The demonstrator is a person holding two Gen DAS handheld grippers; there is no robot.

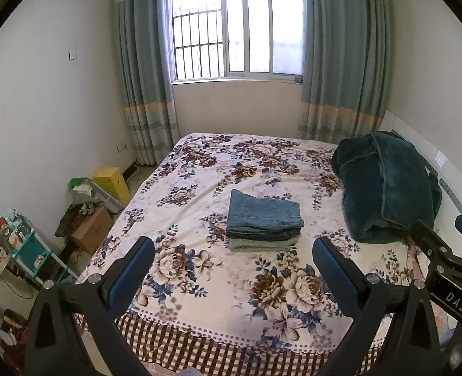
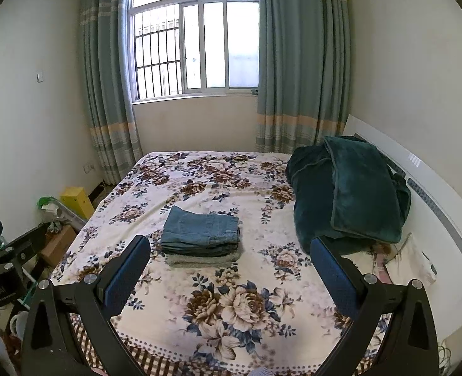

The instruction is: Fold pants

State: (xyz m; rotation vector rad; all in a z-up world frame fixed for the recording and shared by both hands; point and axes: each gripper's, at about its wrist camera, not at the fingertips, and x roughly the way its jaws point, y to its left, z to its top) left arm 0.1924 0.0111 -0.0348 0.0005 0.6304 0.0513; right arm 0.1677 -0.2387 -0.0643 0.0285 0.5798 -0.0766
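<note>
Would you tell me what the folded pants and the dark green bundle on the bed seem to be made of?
The folded pants look like blue denim: matte, faded weave with visible seams and stitching. The dark green bundle looks like plush fleece or velvet, judging by its soft sheen and piped edge; which of the two cannot be told.

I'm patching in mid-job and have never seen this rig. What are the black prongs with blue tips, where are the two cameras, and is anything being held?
Each picture comes from a camera on a hand-held gripper, looking along its two blue-padded fingers. One shows the left gripper, the other the right gripper. Both are open, holding nothing, above the near end of the floral bedspread. On it lie folded jeans stacked on a folded grey garment, with a dark green blanket heaped by the headboard.
</note>
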